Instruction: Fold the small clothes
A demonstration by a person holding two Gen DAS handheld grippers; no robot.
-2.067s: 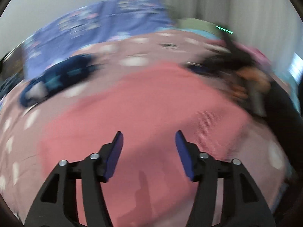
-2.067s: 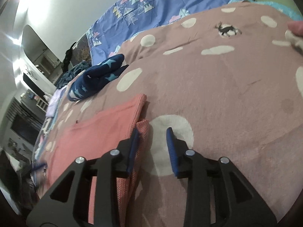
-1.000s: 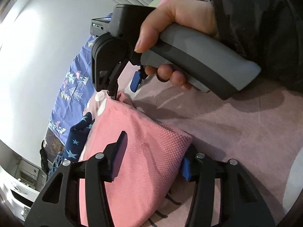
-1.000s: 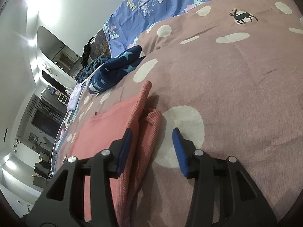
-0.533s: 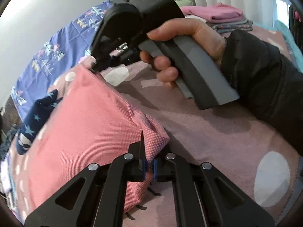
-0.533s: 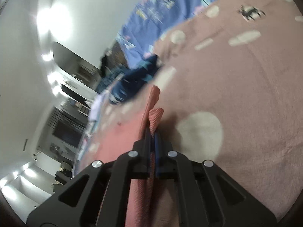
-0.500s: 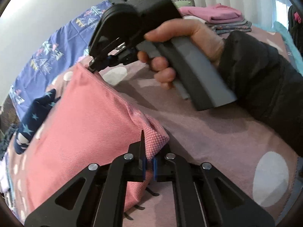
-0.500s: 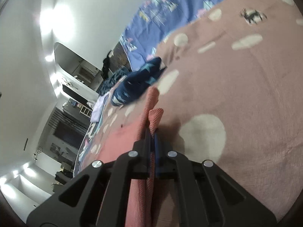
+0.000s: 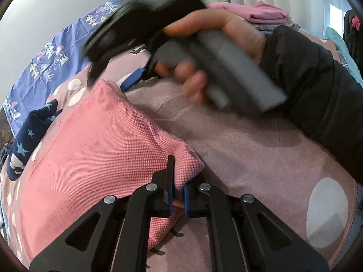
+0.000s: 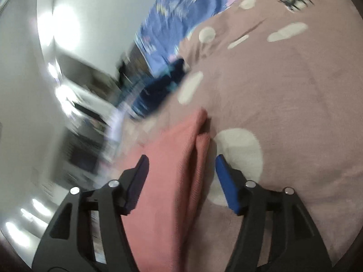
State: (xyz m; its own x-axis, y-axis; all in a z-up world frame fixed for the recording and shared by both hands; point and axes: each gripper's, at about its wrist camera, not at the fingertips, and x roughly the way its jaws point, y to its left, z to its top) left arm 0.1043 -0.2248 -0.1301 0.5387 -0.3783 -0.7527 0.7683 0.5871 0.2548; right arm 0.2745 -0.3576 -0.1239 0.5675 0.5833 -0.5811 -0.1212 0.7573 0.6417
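- Your left gripper [image 9: 179, 190] is clamped on the near corner of the pink garment [image 9: 90, 154], lying on the spotted blanket [image 9: 261, 149].
- Your right gripper [image 10: 181, 176] has just been opening; the garment's far edge lies loose between its pads.

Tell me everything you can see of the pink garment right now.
The pink garment is a coarse woven cloth lying mostly flat on the spotted bedspread, edge doubled over. The left gripper is shut on its near corner. The right gripper has just been opening; its jaws straddle the far edge without pressing.
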